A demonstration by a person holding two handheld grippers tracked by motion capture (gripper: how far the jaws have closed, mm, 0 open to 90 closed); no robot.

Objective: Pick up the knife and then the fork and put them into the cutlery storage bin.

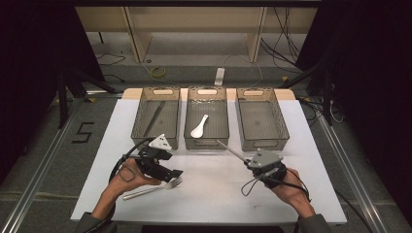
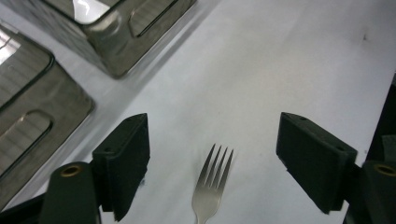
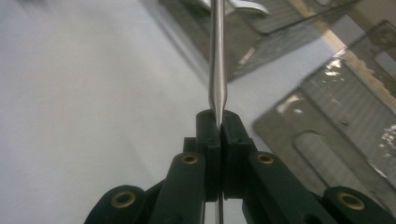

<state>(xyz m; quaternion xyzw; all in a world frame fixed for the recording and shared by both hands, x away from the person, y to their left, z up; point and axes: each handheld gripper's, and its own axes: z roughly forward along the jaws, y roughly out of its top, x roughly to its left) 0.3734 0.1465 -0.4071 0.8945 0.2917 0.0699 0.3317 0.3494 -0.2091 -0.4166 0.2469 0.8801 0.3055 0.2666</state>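
Note:
A metal fork (image 1: 153, 189) lies on the white tabletop (image 1: 218, 199) near the front left, tines pointing right. My left gripper (image 1: 175, 173) hovers just above the tines, open, with the fork (image 2: 212, 186) on the table between and below its jaws (image 2: 214, 123), untouched. At the right, my right gripper (image 1: 248, 163) is shut on the end of a thin metal stick (image 1: 231, 151), like a chopstick, which points toward the middle basket (image 1: 206, 141). In the right gripper view the stick (image 3: 217, 56) rises straight out of the closed right gripper (image 3: 217, 116).
Three grey baskets stand in a row at the back. The left basket (image 1: 138, 127) holds a dark thin stick (image 1: 154, 118), the middle one a white spoon (image 1: 199, 127); the right basket (image 1: 262, 119) shows a bare bottom. Floor and cables lie beyond the table.

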